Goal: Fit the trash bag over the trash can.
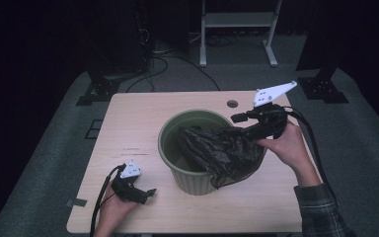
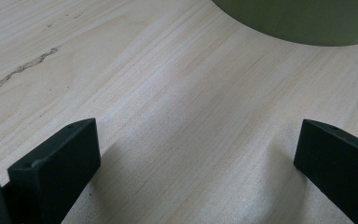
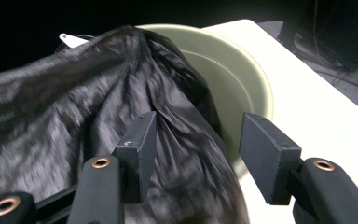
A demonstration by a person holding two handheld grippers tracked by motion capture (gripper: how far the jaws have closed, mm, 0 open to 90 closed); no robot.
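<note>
A pale green bin (image 1: 177, 121) stands in the middle of the wooden table (image 1: 128, 118). A black plastic bag (image 1: 222, 153) hangs half inside it and drapes over its right rim. My right gripper (image 1: 242, 125) hovers at that rim. In the right gripper view it (image 3: 198, 144) is open, with a fold of the bag (image 3: 74, 93) lying loose between the jaws and the bin (image 3: 242, 74) beyond. My left gripper (image 1: 147, 196) rests low on the table at the front left. It (image 2: 196, 149) is open over bare wood, with the bin's wall (image 2: 303, 23) ahead.
A small round grommet (image 1: 232, 103) sits in the tabletop behind the bin. Beyond the table a white stand (image 1: 237, 19) and black equipment bases stand on grey carpet. Bare tabletop lies left of the bin.
</note>
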